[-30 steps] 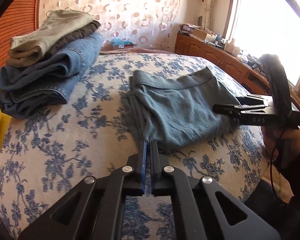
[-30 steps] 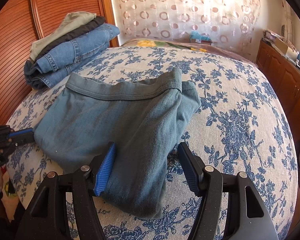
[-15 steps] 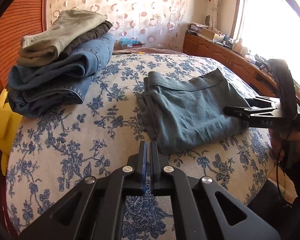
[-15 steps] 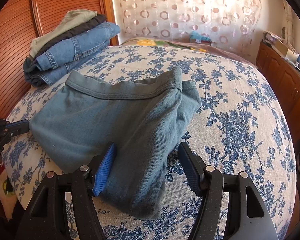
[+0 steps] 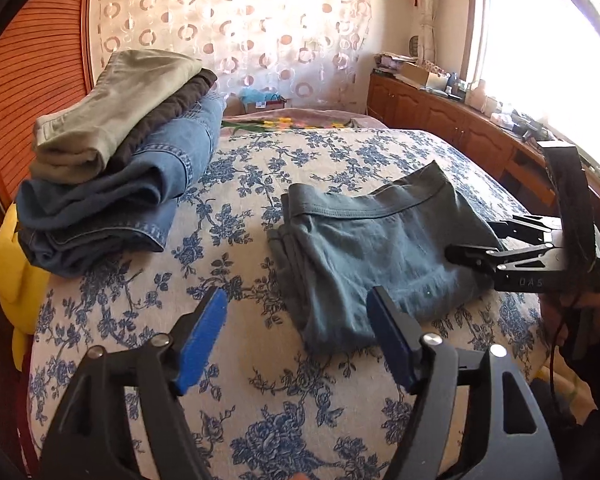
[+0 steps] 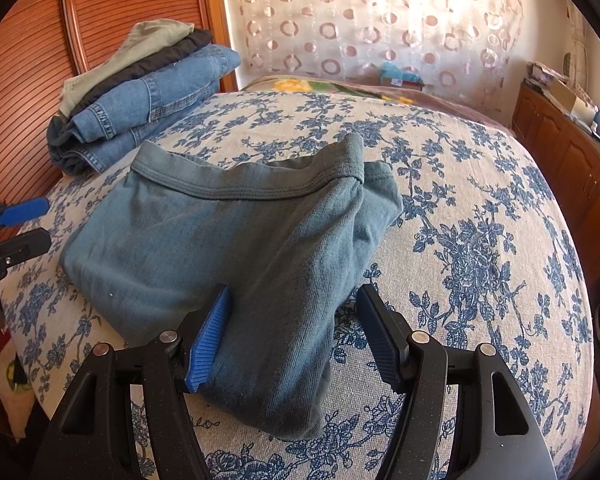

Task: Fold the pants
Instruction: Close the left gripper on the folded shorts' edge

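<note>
On the flowered bed [image 5: 260,400], the teal pants [image 6: 228,248] lie folded into a compact bundle, waistband toward the curtain, a little apart from the stack of folded clothes [image 5: 116,168] by the wooden headboard. The left claw [image 5: 296,340] has just been opening and now stands wide, nothing between its blue pads, hovering near the bundle's corner without touching it. The right claw [image 6: 292,332] is also spread, straddling the near end of the pants; its left pad sits close against the cloth, but nothing looks pinched.

The fold looks essentially finished, so the step in hand is probably letting go cleanly, or squaring up the bundle. To do that well, lift both claws straight away from the cloth so no pad snags an edge (knit fabric like this drags easily). If the layered edge facing the stack still looks uneven, nudge it flush with an open pad rather than re-gripping.
</note>
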`<state>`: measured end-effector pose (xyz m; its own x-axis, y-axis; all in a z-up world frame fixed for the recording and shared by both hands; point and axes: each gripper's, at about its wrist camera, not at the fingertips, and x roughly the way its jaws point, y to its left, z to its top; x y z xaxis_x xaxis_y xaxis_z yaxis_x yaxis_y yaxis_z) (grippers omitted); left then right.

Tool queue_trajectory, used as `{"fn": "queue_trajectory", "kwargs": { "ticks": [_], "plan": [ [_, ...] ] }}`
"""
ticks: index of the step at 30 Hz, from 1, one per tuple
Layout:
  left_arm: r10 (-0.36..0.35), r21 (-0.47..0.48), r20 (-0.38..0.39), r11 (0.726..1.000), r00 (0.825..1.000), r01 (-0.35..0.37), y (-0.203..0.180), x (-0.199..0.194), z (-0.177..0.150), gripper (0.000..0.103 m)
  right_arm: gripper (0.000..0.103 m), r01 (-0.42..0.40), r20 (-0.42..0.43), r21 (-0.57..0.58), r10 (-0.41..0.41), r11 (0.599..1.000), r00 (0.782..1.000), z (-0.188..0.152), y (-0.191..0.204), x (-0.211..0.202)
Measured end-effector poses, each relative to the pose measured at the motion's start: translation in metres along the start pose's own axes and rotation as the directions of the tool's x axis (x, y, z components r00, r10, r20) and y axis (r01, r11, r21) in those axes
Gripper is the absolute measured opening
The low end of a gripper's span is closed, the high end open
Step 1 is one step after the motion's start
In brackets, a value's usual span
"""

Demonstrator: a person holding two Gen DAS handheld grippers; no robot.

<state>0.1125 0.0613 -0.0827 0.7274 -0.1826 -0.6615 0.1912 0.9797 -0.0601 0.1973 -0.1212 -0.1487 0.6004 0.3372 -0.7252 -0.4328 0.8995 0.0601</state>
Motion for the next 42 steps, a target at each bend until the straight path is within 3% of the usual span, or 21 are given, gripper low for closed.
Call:
{"fn": "queue_trajectory", "kwargs": {
  "ticks": [8, 16, 27, 33, 40, 42],
  "plan": [
    [0.011, 0.004, 0.004, 1.000, 1.000, -0.012, -0.004, 0.004, 0.005, 0.074, 0.066, 0.001, -0.002, 0.000, -0.001, 1.000, 1.000, 0.000, 0.000, 0.000],
    [-0.026, -0.017, -0.030, 1.000, 0.999, 0.025, 0.000, 0.021, 0.017, 0.074, 0.066, -0.009, 0.003, 0.006, 0.009, 1.000, 1.000, 0.001, -0.002, -0.003],
    [-0.063, -0.053, -0.080, 0.997, 0.995, 0.059, 0.008, 0.057, 0.043, 0.074, 0.066, -0.071, -0.014, 0.025, 0.071, 0.997, 0.997, 0.033, -0.028, -0.002],
    [-0.068, -0.052, -0.122, 0.997, 0.990, 0.062, 0.010, 0.074, 0.046, 0.061, 0.066, -0.097, -0.037, 0.036, 0.098, 0.995, 0.994, 0.045, -0.042, 0.009],
    [-0.090, -0.074, -0.154, 0.994, 0.984, 0.079, 0.013, 0.088, 0.041, 0.057, 0.066, -0.130, -0.065, 0.035, 0.132, 0.991, 0.989, 0.047, -0.048, 0.025],
    [-0.096, -0.076, -0.153, 0.993, 0.984, 0.085, 0.012, 0.088, 0.041, 0.048, 0.063, -0.134, -0.065, 0.018, 0.135, 0.991, 0.989, 0.048, -0.045, 0.025]
  ]
}}
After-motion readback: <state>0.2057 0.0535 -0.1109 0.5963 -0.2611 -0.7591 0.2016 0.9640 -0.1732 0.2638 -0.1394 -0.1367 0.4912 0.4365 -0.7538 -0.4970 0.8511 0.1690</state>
